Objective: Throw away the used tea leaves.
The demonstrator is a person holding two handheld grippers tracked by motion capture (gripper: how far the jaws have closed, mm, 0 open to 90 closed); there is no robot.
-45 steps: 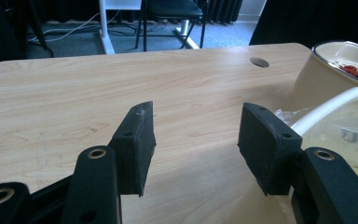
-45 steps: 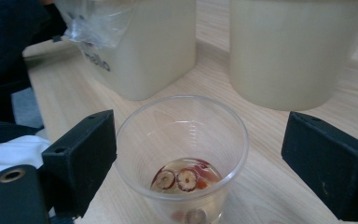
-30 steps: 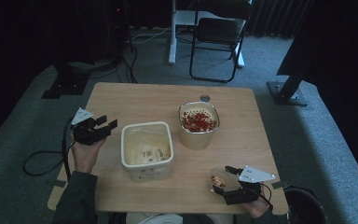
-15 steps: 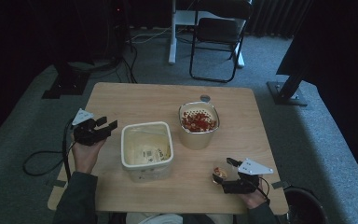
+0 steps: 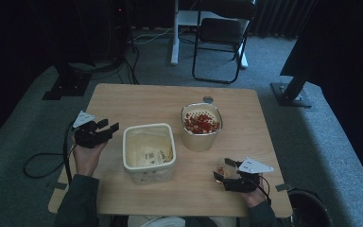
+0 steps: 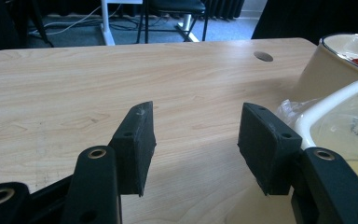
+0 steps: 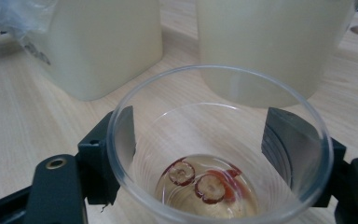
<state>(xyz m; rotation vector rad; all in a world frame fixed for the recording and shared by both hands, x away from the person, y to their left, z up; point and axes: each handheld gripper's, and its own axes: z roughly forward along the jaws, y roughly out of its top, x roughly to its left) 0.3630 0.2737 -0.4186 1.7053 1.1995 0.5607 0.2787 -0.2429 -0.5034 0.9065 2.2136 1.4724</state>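
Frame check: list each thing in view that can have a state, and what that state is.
Left gripper: jaws open, empty.
Right gripper: jaws around clear cup.
Clear cup: upright, a few red pieces at the bottom.
Square tub: lid off, upright.
Round bucket: open, red pieces inside.

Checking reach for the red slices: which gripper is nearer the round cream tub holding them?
Right. The right gripper sits just in front of the round cream tub, around a clear plastic cup; the left gripper is beyond the square tub.
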